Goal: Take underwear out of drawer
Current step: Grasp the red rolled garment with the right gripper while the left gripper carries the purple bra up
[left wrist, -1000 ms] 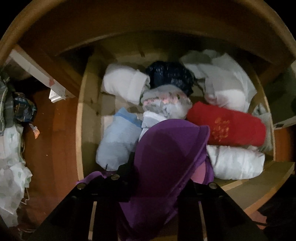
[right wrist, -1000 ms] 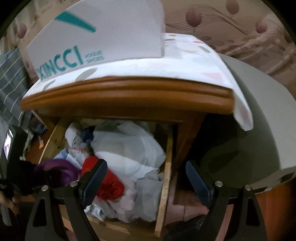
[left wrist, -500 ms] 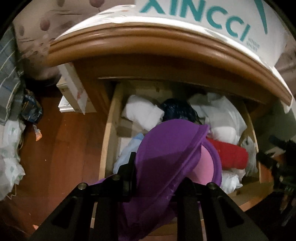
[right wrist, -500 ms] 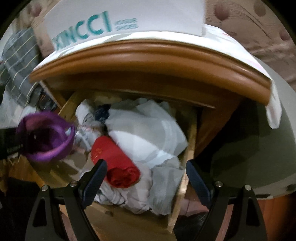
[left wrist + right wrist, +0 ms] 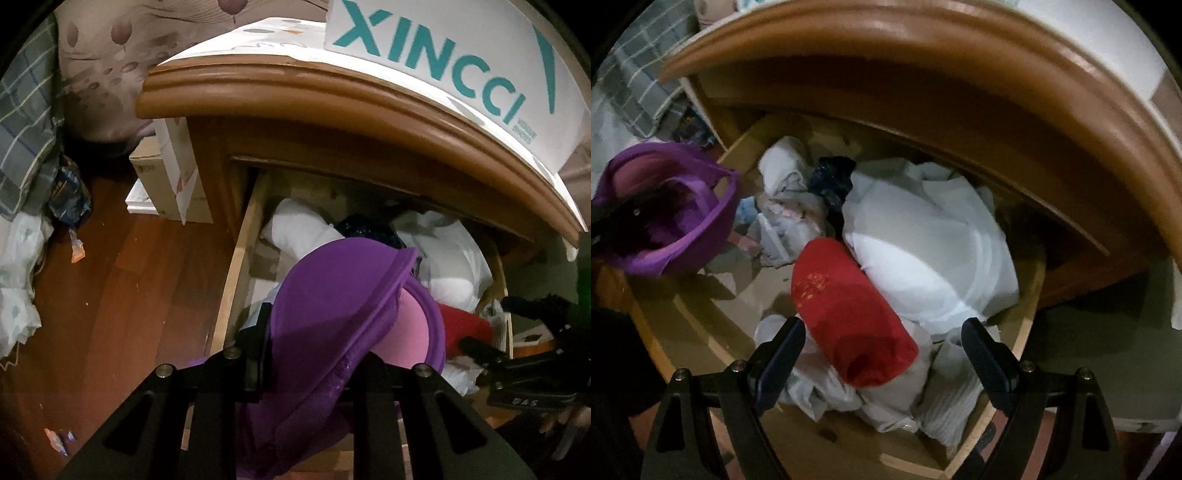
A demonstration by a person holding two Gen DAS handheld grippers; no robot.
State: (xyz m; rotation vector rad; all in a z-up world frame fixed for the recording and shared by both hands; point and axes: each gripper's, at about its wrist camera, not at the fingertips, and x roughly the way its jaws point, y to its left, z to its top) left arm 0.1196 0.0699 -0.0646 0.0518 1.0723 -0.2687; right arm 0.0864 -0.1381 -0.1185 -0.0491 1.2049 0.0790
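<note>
From the left wrist camera, the left gripper (image 5: 314, 354) is clamped on purple underwear (image 5: 332, 306), held above the near end of the open drawer (image 5: 236, 266), with a white box (image 5: 443, 66) on the cabinet top. From the right wrist camera, the right gripper (image 5: 886, 354) hangs wide apart and empty over a red roll (image 5: 846, 310) lying beside white folded clothes (image 5: 931, 251) in the drawer, with the purple underwear off to the left, clear of the pile.

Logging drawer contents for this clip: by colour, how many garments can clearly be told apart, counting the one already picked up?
Purple, in the left gripper: 1, a purple bra
Red: 1, a rolled red garment
Dark navy: 1, a dark navy garment
White roll at the back of the drawer: 1, a white rolled garment
Big white heap: 1 white bundle, pieces inside not separable
Total: 5, other pale pieces uncounted
</note>
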